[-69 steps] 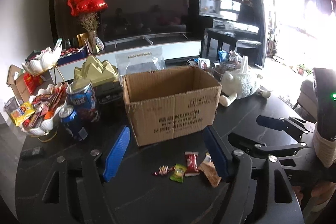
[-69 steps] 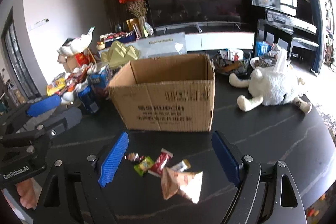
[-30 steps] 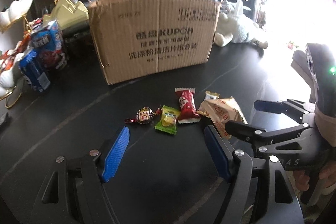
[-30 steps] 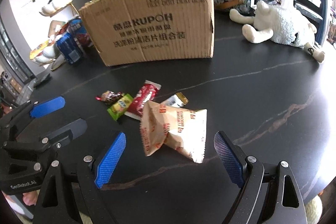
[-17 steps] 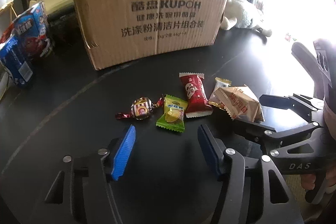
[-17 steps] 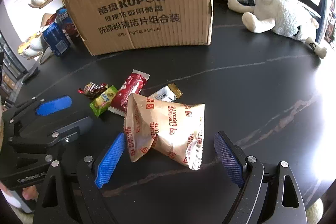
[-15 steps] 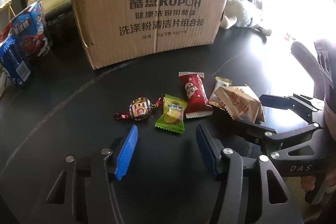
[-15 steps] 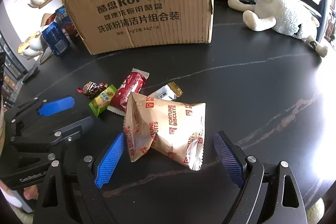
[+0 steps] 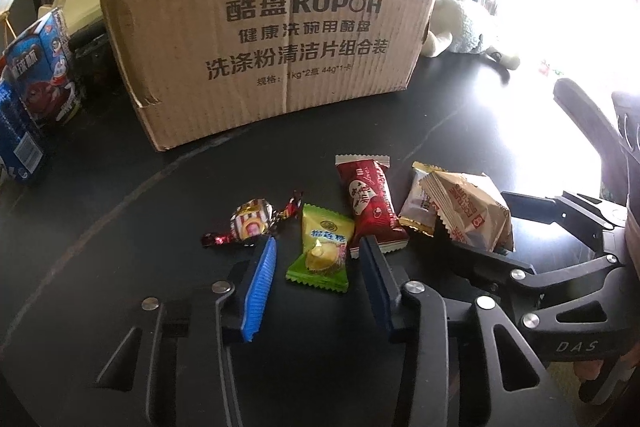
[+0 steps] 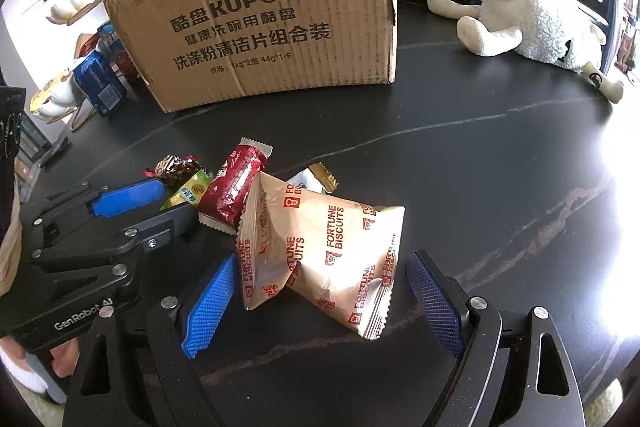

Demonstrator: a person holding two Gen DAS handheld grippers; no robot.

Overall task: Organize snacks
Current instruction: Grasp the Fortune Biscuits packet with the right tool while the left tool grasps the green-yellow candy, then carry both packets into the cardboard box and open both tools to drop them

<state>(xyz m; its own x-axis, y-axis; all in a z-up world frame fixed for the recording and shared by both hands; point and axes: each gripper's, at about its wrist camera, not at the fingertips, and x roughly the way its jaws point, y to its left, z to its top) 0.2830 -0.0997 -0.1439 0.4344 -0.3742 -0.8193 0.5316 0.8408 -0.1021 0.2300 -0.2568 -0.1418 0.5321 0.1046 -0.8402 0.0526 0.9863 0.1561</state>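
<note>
My left gripper sits low over the black table, its 2 blue pads straddling the green candy packet without pressing on it; the jaws have just been closing and a gap shows on both sides. My right gripper stands wide around the tan Fortune Biscuits bag, which lies crumpled on the table; its left pad is just beside the bag's edge, the right pad apart from it, and the jaws have just been closing a little.

Beyond the green packet, printed with a yellow fruit, lie a twist-wrapped round sweet to its left, a red bar wrapper to its right, and a small white-and-gold packet partly under the biscuit bag. All 5 snacks lie loose in a row.

Farther back stands the cardboard box, printed KUPOH; I cannot see inside it. Blue snack packs stand left of it, a white plush toy lies to the right.
</note>
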